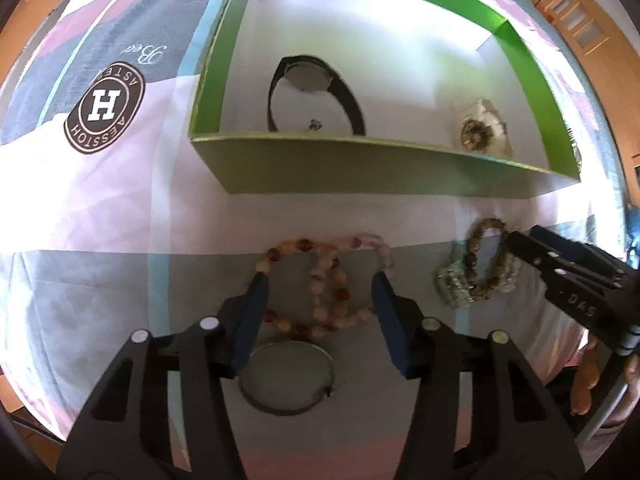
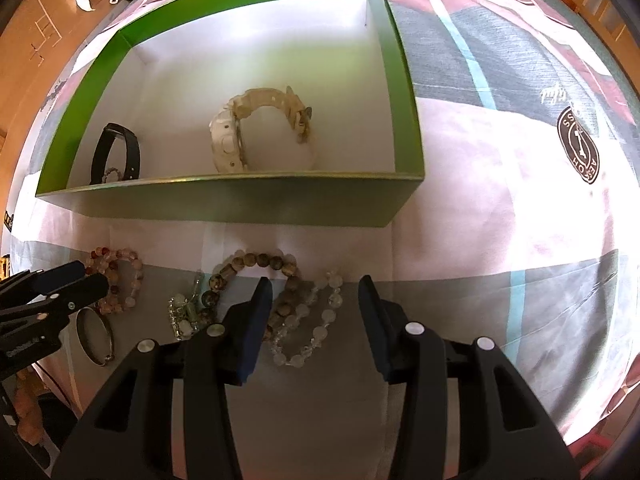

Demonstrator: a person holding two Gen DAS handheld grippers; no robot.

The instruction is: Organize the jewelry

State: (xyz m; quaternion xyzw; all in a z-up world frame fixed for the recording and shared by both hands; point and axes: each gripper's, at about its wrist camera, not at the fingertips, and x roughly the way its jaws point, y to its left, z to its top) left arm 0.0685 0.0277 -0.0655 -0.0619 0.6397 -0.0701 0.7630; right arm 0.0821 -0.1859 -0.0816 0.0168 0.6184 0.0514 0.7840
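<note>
My left jaws (image 1: 322, 280) stand spread around the reddish bead bracelet (image 1: 320, 284) on the bedsheet (image 1: 120, 208), my right jaws (image 2: 316, 284) spread over the brown bead bracelet (image 2: 260, 260). I should pinch one strand each, then lift cleanly over the green box (image 1: 360, 168) wall beside the watches.

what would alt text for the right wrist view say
Open right tongs hover over a pile of bead bracelets on a patterned bedsheet. Behind them, a green box holds a white watch and a black watch. The left tongs reach in beside a metal bangle.
</note>
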